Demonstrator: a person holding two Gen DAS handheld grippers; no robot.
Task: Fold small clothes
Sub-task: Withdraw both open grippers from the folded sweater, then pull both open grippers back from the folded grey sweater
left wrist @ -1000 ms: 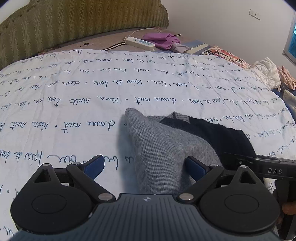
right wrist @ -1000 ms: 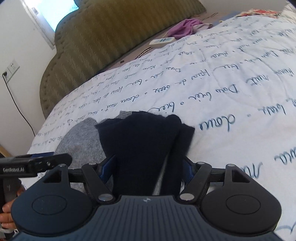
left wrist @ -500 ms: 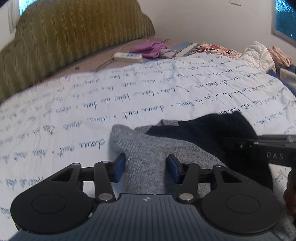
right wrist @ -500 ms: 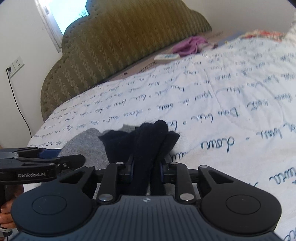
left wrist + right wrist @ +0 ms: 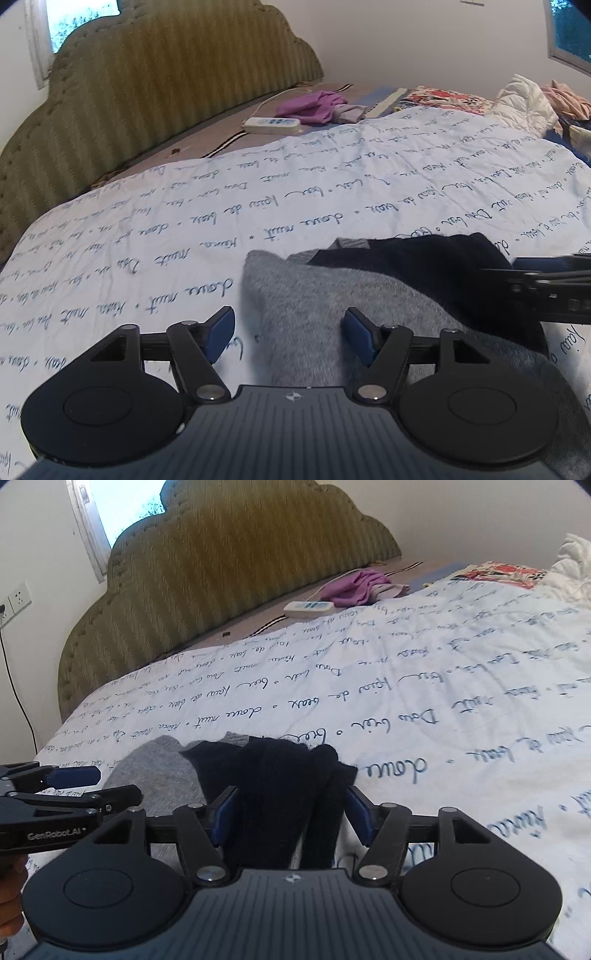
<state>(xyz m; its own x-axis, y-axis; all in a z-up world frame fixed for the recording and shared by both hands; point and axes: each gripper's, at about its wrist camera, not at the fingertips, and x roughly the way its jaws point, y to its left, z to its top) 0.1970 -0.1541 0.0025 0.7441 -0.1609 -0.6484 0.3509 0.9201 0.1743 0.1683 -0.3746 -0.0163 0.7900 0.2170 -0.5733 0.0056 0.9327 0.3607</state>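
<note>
The left claw (image 5: 290,334) stood open, its jaws having just been opening, with the grey part of the small knitted garment (image 5: 332,295) lying slack between them on the bed's printed quilt (image 5: 258,192). To its right, the right claw (image 5: 290,814) had likewise just been opening, its pads beside but not pressing the garment's bunched dark navy part (image 5: 280,775). The knit was judged light, soft and limp, likely to sag and slide, and best pinched at edges or corners.
</note>
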